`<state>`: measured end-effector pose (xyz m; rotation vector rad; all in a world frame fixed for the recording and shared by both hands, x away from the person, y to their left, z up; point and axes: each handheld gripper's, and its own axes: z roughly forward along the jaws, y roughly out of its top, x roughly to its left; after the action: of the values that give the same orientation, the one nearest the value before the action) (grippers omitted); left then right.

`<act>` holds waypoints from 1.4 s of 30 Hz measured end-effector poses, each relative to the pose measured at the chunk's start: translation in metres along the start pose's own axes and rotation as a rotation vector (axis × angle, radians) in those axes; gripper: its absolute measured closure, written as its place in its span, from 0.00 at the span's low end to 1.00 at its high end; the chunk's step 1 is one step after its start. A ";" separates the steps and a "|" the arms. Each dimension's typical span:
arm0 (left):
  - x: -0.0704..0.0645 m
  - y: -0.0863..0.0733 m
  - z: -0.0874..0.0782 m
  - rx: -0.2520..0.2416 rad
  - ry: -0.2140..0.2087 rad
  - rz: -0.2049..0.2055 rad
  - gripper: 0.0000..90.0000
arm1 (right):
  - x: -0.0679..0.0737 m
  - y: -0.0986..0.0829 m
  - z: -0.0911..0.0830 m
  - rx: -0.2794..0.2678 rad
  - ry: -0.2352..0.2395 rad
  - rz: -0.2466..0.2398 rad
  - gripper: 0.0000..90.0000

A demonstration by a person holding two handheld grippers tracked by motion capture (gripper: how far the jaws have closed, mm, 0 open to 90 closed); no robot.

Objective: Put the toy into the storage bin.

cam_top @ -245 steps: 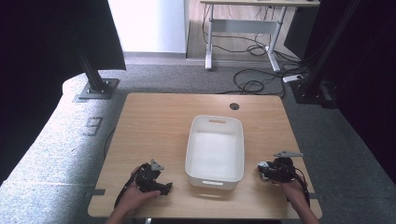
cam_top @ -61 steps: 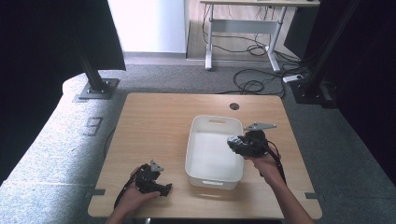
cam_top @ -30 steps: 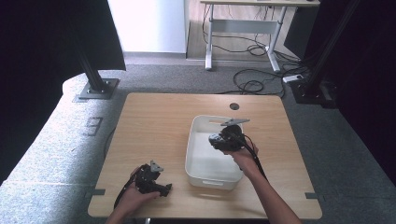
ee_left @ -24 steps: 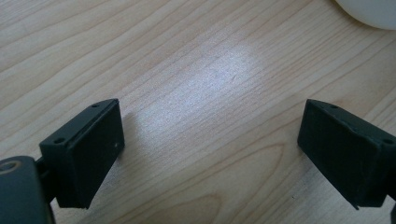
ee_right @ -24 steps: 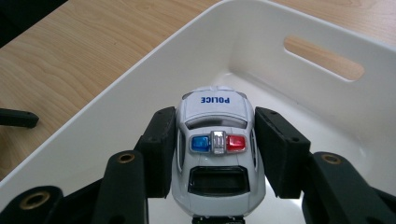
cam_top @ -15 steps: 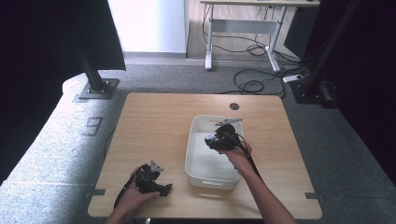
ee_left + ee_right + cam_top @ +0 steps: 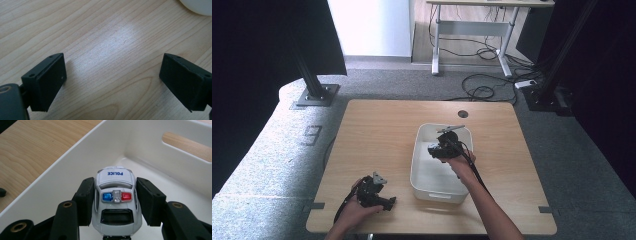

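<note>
A white toy police car [image 7: 115, 202] with a blue and red roof light sits between the jaws of my right gripper [image 7: 115, 201], which is shut on its sides. That gripper [image 7: 438, 149] hangs over the inside of the white bin [image 7: 422, 170], whose inner walls [image 7: 75, 170] and handle slot show in the right gripper view. My left gripper [image 7: 384, 201] rests at the table's front left, near the bin's near corner. Its jaws stand wide apart over bare wood, with nothing between them [image 7: 112, 77].
The wooden table [image 7: 372, 135] has a round cable hole [image 7: 463, 113] at the back. A corner of the white bin [image 7: 197, 6] shows at the top right of the left gripper view. Carpet and black stand bases surround the table.
My right gripper has carried the police car from the table's right front edge leftward and forward over the bin. The left gripper has stayed put.
</note>
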<state>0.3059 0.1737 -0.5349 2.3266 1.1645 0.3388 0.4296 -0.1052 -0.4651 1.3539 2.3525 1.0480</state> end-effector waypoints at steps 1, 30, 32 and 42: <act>0.000 0.000 0.000 -0.001 0.000 0.000 0.08 | 0.000 0.000 0.000 0.000 0.000 0.000 0.56; 0.000 0.000 0.000 -0.001 -0.002 0.002 0.08 | 0.007 -0.005 0.036 0.093 -0.007 -0.028 0.56; 0.000 0.000 0.000 -0.001 -0.001 0.002 0.08 | 0.008 -0.005 0.038 0.100 -0.006 -0.031 0.56; 0.000 0.000 0.000 -0.001 -0.002 0.003 0.08 | 0.008 -0.007 0.046 0.130 0.016 -0.038 0.56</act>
<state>0.3058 0.1740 -0.5350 2.3268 1.1601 0.3384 0.4447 -0.0794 -0.5020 1.3427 2.4863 0.9134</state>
